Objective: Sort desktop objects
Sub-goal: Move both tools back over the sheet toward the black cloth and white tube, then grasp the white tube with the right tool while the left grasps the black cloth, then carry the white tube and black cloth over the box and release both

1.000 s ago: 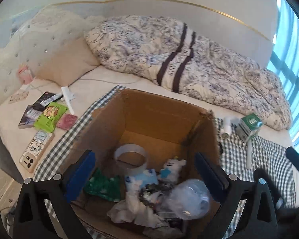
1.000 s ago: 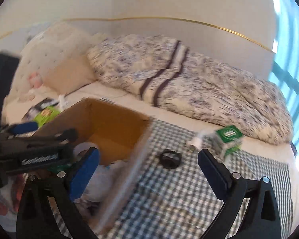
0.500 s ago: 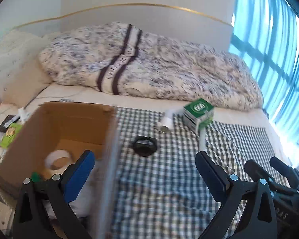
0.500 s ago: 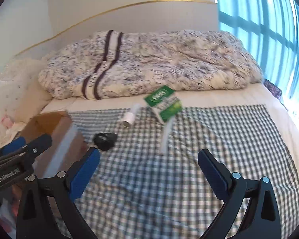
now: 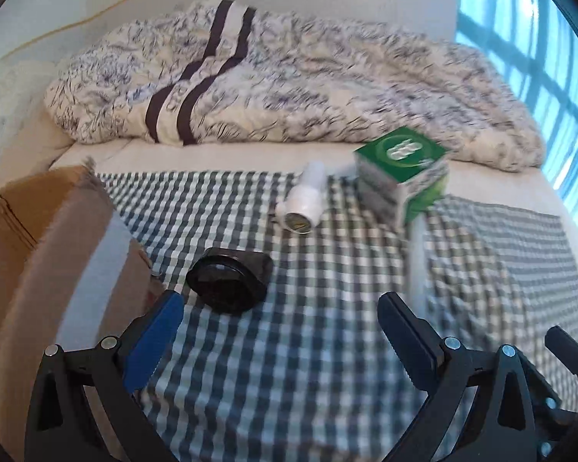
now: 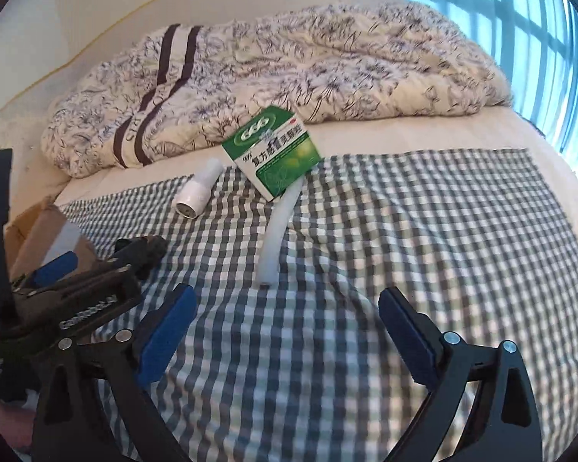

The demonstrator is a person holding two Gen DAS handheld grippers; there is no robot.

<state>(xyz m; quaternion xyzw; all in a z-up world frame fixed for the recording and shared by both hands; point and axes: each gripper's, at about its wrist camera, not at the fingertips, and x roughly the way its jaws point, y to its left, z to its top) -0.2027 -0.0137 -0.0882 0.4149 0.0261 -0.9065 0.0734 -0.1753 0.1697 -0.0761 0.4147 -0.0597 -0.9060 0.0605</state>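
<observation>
On a checked cloth [image 5: 327, 346] [image 6: 424, 231] lie a black round object [image 5: 229, 283], a white bottle [image 5: 304, 200] [image 6: 198, 190] on its side, a green and white box [image 5: 402, 171] [image 6: 277, 154] and a white tube [image 6: 279, 231] [image 5: 416, 265]. My left gripper [image 5: 285, 342] is open and empty, just short of the black object, which sits ahead of its left finger. In the right wrist view the left gripper [image 6: 54, 288] covers most of that object. My right gripper [image 6: 289, 340] is open and empty, just short of the near end of the tube.
A cardboard box [image 5: 38, 238] [image 6: 46, 227] stands at the cloth's left edge, close to the left gripper. A rumpled patterned duvet [image 5: 289, 77] [image 6: 289, 65] fills the back of the bed. A blue-lit window [image 6: 520, 19] is at the right.
Both grippers have swung right, away from above the cardboard box and its contents, and come down closer to the cloth. The black object, bottle, green box and tube now lie ahead of them.
</observation>
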